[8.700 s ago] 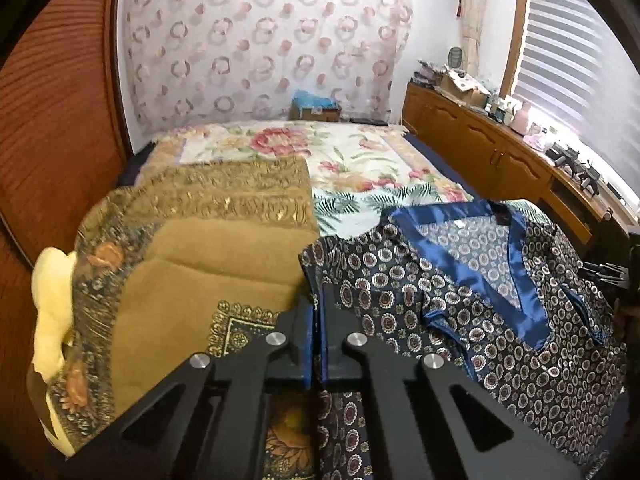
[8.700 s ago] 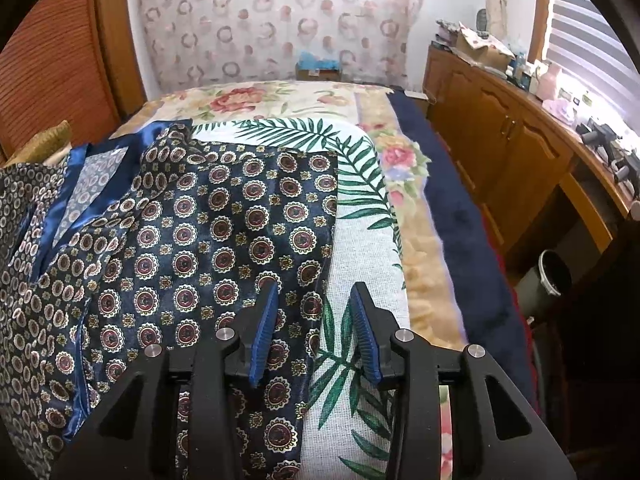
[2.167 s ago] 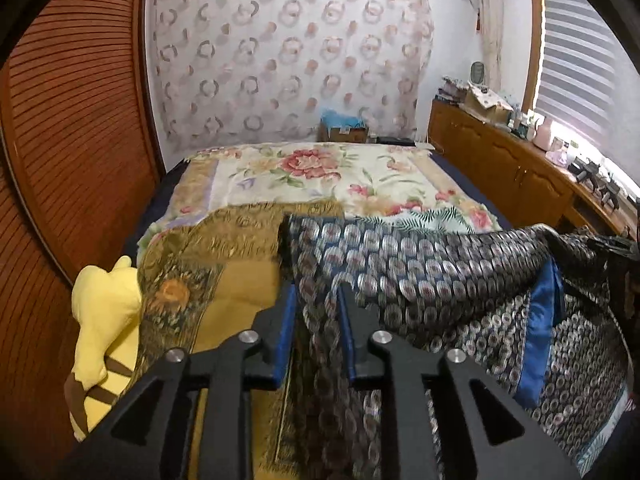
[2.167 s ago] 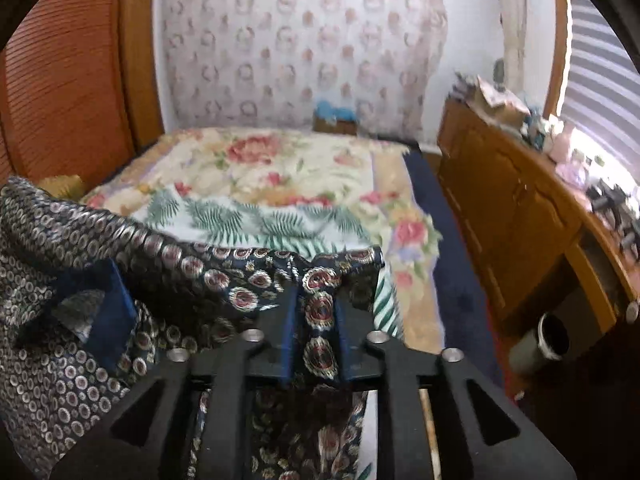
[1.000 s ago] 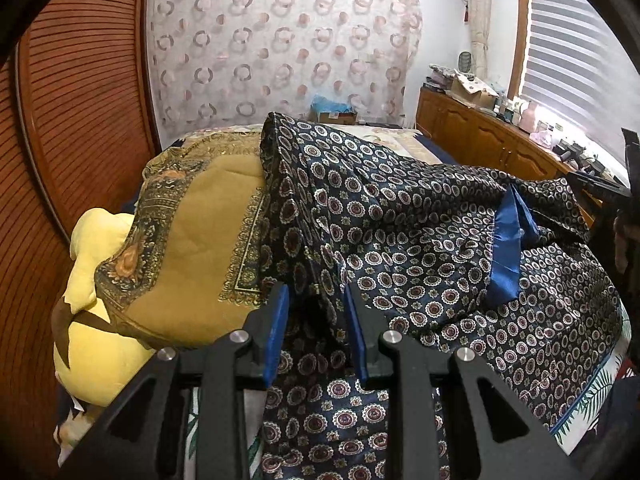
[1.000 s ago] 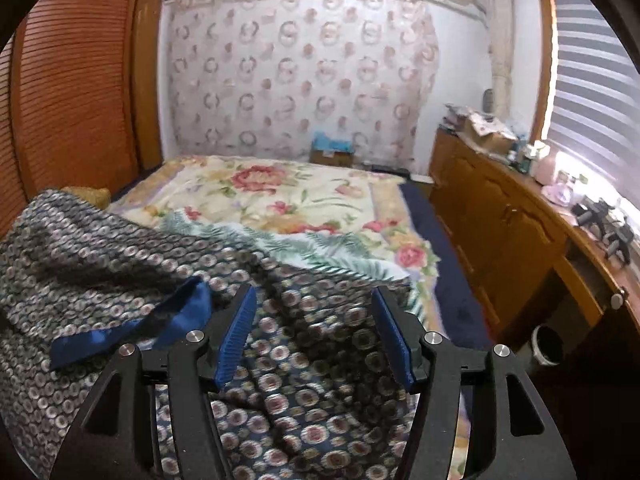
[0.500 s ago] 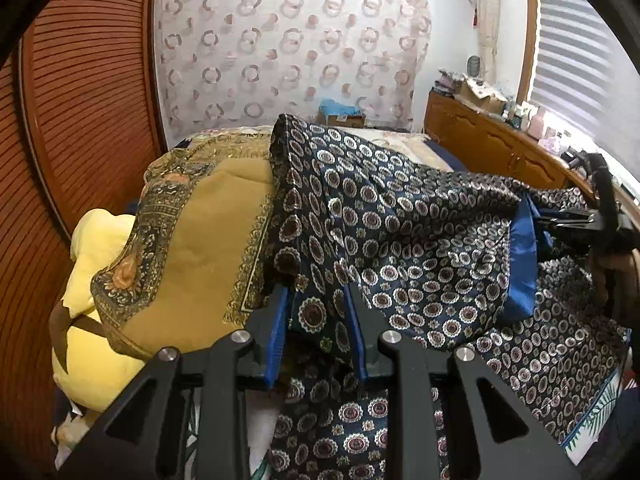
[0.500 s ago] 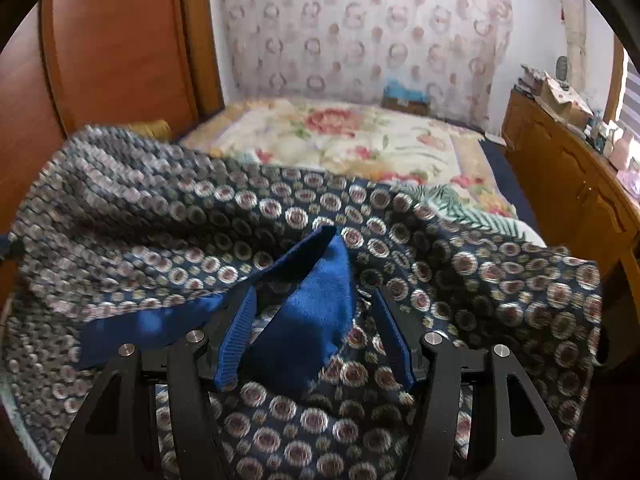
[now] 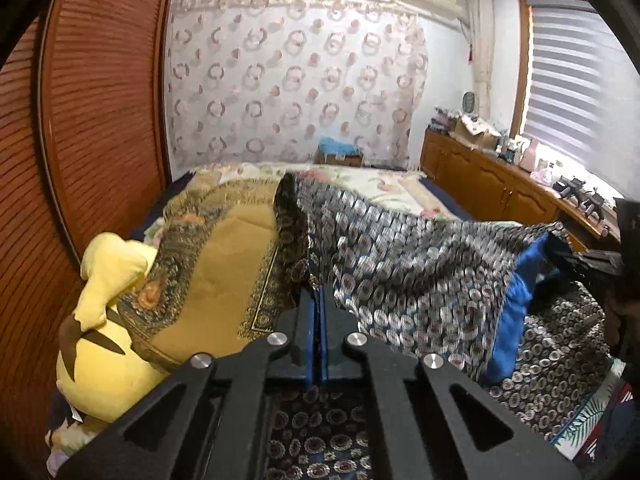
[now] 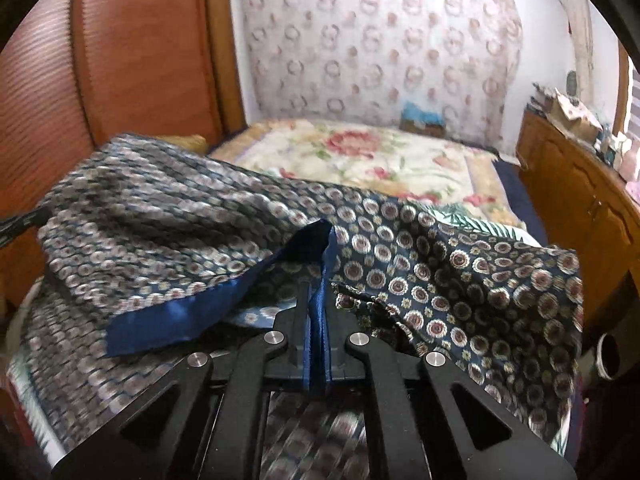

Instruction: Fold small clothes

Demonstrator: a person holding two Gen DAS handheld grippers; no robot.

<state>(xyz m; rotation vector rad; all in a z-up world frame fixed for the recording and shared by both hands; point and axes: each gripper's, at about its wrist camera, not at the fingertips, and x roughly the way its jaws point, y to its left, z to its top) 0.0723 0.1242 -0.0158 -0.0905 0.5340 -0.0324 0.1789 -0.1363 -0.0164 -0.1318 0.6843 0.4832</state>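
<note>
On the bed point(image 9: 384, 184), covered by a floral spread, a mustard-gold patterned quilt point(image 9: 224, 264) lay along the left side, next to the wooden slatted wall panel point(image 9: 104, 120). The navy patterned garment point(image 9: 420, 272), printed with small medallions and edged with a bright blue satin trim point(image 9: 510, 312), was spread over the near part of the bed, its upper layer raised off the lower one and stretched between the two tools. A yellow plush toy point(image 9: 104, 320) rested at the quilt's near left corner, partly under it. A wooden cabinet point(image 9: 492, 184) with cluttered top ran along the right wall beneath the window blind point(image 9: 580, 92). The left gripper point(image 9: 319, 292) was clenched on a fold of the patterned cloth at the garment's left edge, its blue pads having just come together on the fabric. The right gripper point(image 10: 318, 288) was likewise clamped, on the blue trim point(image 10: 320, 256) at the garment's right part, having just closed there. In the left wrist view it appeared dark at the far right margin, beside the trim.
</note>
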